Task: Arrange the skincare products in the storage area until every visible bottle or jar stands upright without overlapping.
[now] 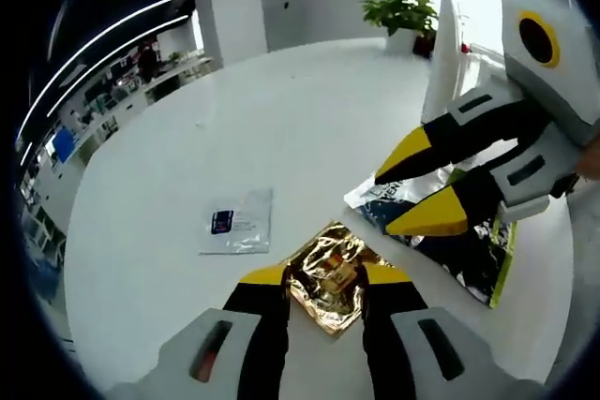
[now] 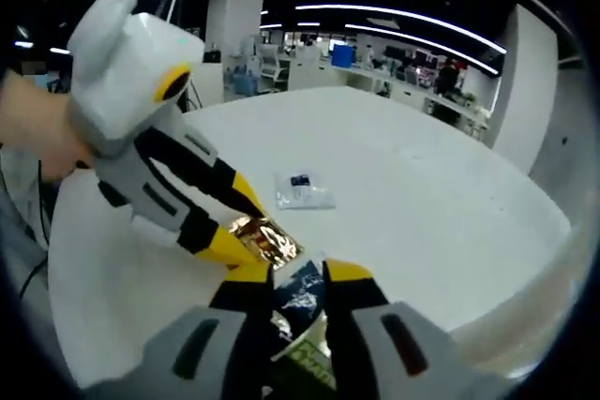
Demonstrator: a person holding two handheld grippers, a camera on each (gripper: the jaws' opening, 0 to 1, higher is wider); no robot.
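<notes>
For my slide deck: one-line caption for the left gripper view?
Left gripper straddles a gold foil packet on a white table; right gripper hovers open over a dark packet.

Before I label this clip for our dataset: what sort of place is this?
Probably an open-plan office. A large white round table holds the packets; behind it run long ceiling light strips over rows of desks, with a potted plant by a bright window.

So there's three flat packets lying on the white counter point(image 1: 309, 110), none upright: a crinkly gold foil sachet point(image 1: 330, 276), a dark blue and green pouch point(image 1: 469, 241) just beside it, and a small clear sachet point(image 1: 238, 221) with a dark label off nearby.
</notes>
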